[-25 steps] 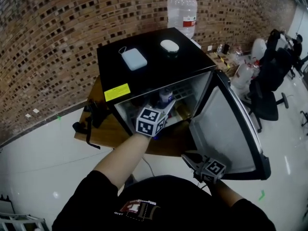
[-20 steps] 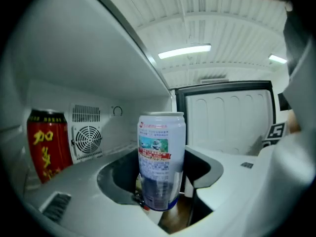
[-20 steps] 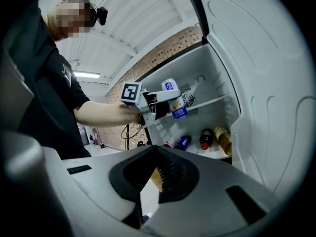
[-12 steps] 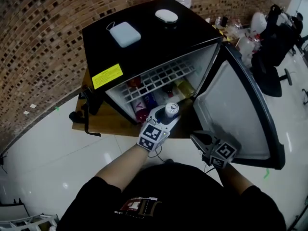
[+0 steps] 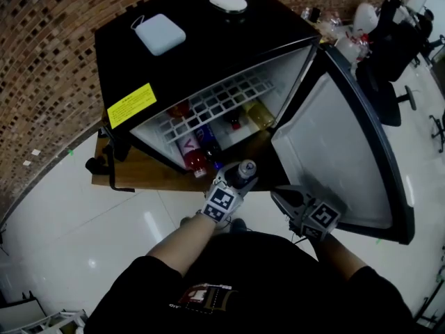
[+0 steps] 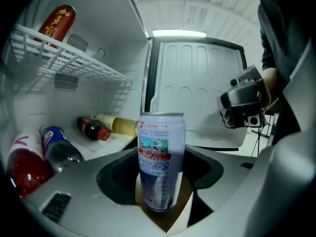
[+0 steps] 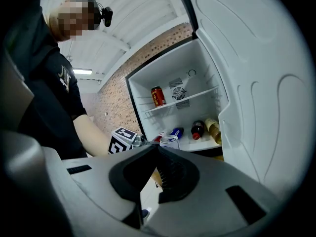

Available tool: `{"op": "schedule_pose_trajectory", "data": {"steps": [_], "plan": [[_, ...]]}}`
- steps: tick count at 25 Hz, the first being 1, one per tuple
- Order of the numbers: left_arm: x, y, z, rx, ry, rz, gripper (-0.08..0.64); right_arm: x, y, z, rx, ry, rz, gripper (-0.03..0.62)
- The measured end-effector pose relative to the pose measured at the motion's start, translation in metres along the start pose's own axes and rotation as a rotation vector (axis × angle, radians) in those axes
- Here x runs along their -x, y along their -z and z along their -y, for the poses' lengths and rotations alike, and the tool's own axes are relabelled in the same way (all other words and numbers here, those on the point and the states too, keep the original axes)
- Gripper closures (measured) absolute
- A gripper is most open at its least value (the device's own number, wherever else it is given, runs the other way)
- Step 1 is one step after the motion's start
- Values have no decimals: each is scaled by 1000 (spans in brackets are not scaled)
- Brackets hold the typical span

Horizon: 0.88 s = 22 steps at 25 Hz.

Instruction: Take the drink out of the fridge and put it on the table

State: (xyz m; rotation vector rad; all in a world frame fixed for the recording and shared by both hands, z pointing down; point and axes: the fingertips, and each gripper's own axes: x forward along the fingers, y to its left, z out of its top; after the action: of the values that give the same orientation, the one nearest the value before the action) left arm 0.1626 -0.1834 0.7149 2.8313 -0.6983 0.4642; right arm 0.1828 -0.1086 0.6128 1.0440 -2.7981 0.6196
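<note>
**Holding the drink outside the fridge, with the table yet to come**

At lower centre of the head view, the left gripper [image 5: 235, 181] pinches the base of a tall, smooth aluminium drink can [image 6: 161, 157]. Its label is printed blue and white, and it stands upright just in front of the open fridge [image 5: 208, 47]. At lower right, the right gripper [image 7: 158, 157] has its ribbed jaws pressed together on nothing. Removal looks done; setting the can on the wooden table [image 5: 149, 176] under the fridge remains. Farther in, a white wire shelf [image 5: 222, 103] carries a red can [image 6: 57, 21], and plastic bottles [image 6: 91, 128] lie on the glossy white floor.
</note>
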Motion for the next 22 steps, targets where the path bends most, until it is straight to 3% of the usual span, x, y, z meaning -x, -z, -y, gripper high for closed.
{"op": "schedule_pose_trajectory", "data": {"steps": [8,14,19,22], "plan": [[-17,27,-2,-34,8,-38,307,-3,6,0,-12,-13,-14,592],[-18,45,-14,-19,-23,-65,305,-2,12,-2,-18,-20,-25,592],[-21,44,-17,28,-56,-68,305,-4,9,-7,-18,-26,-22,592],[-18,47,-16,74,-65,-94,241,-4,4,-6,-8,-28,-13,592]]}}
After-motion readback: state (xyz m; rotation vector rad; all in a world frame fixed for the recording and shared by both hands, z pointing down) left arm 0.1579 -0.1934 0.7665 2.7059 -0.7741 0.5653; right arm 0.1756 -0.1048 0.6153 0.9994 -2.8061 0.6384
